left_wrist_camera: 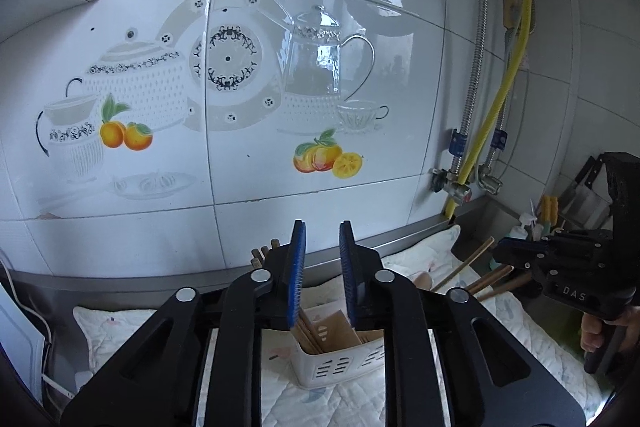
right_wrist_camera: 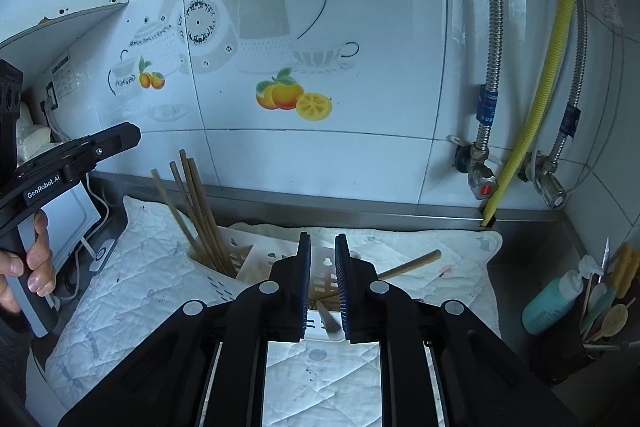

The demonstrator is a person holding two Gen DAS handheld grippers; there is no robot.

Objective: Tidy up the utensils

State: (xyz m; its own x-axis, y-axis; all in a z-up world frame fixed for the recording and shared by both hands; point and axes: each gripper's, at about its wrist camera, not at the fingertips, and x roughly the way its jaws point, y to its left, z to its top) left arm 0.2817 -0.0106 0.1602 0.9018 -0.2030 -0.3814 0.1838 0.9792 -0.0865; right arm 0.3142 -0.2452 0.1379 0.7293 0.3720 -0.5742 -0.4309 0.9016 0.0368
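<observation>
We judge the chopsticks light, stiff, slippery; grip mid-shaft. Left gripper and right gripper stand slightly open, holding nothing.

A white plastic utensil caddy with slotted walls stands upright on the quilted white cloth at the far side of the tabletop, close to the tiled wall. In its left compartment a bundle of brown wooden chopsticks stands on end, leaning left and toward the wall, tips fanned apart above the rim. In the left wrist view the same caddy shows a few chopsticks slanting down inside it. To the right of the caddy, a single loose wooden chopstick lies nearly flat on the cloth, its far end pointing right. More sticks lie low in the near compartment, partly hidden.
</observation>
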